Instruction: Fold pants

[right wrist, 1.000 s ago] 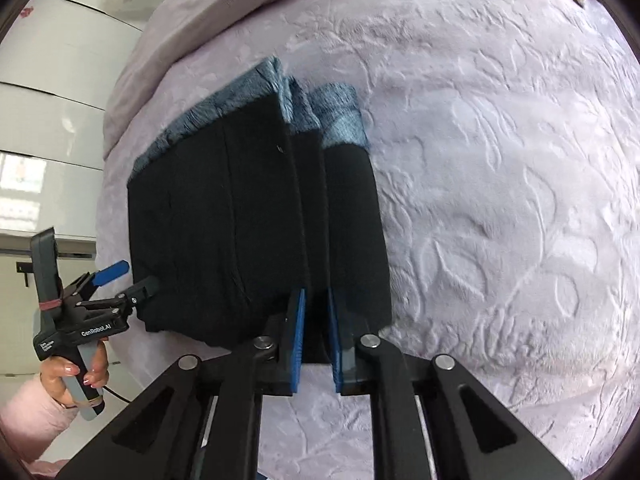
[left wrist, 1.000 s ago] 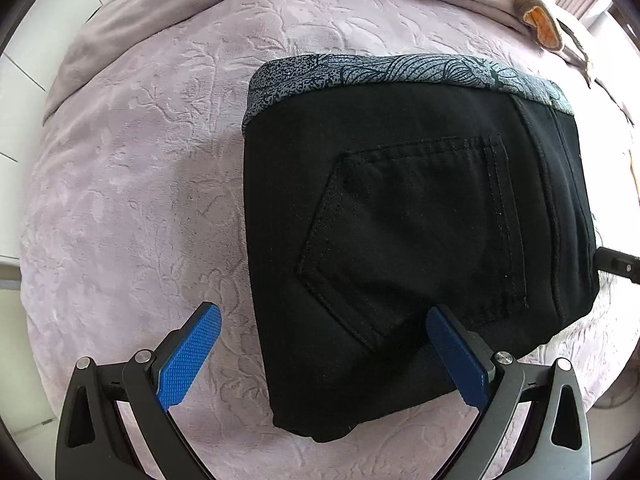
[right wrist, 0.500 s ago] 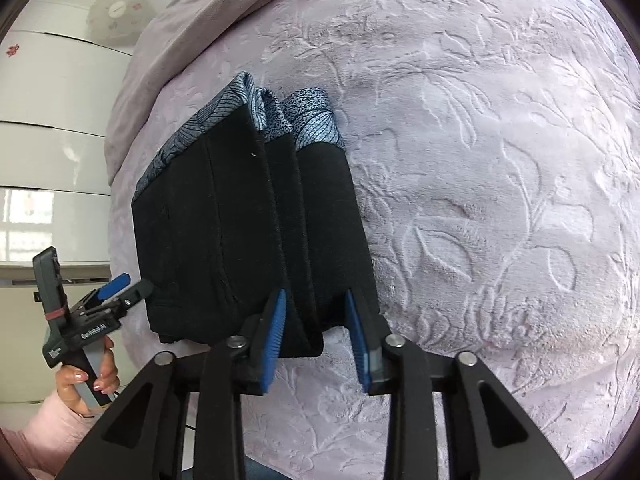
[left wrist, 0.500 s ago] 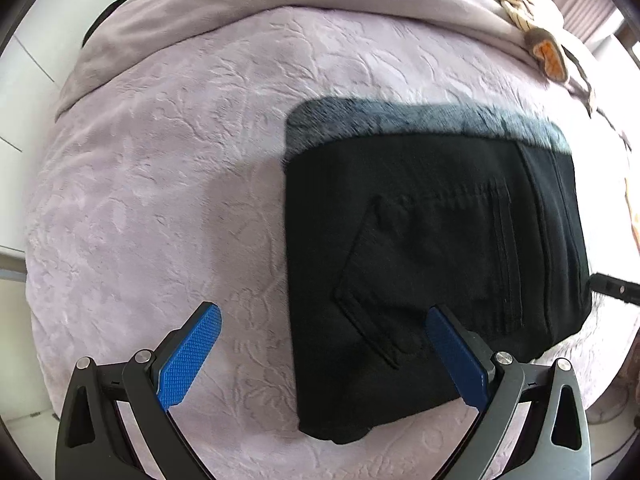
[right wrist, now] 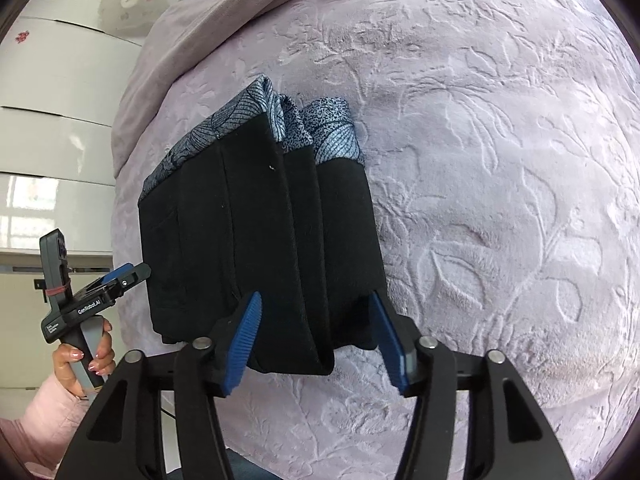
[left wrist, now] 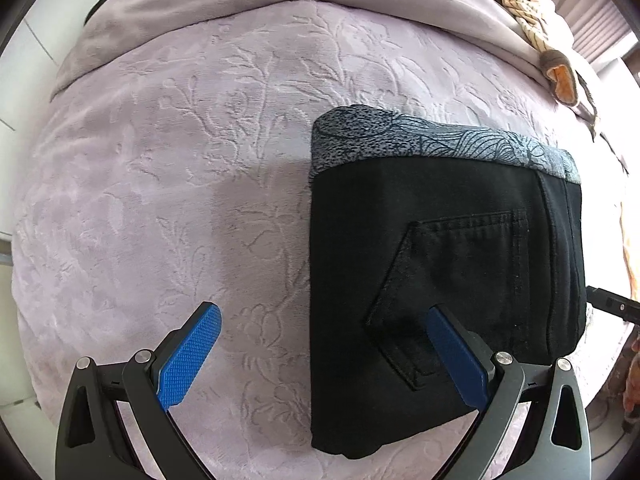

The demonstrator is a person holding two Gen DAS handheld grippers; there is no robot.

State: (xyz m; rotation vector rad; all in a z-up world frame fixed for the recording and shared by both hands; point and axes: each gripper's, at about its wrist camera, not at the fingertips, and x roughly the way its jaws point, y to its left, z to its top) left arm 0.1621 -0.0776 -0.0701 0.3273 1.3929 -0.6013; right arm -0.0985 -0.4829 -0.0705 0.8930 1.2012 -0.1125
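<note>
The black pants [left wrist: 440, 260] are lying folded into a compact stack on the bed's lilac embossed blanket [left wrist: 180, 200], their grey patterned waistband [left wrist: 420, 144] facing the far side. The right tool [right wrist: 320, 336] is opening its jaws around the stack's near edge, pads clear of the cloth. The left tool [left wrist: 324, 356] is hanging wide open and empty over the stack's left edge, held in a hand [right wrist: 86, 356].

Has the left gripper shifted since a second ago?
Yes. The left gripper has slid left: the folded pants on the bedspread now sit further right in its view.
</note>
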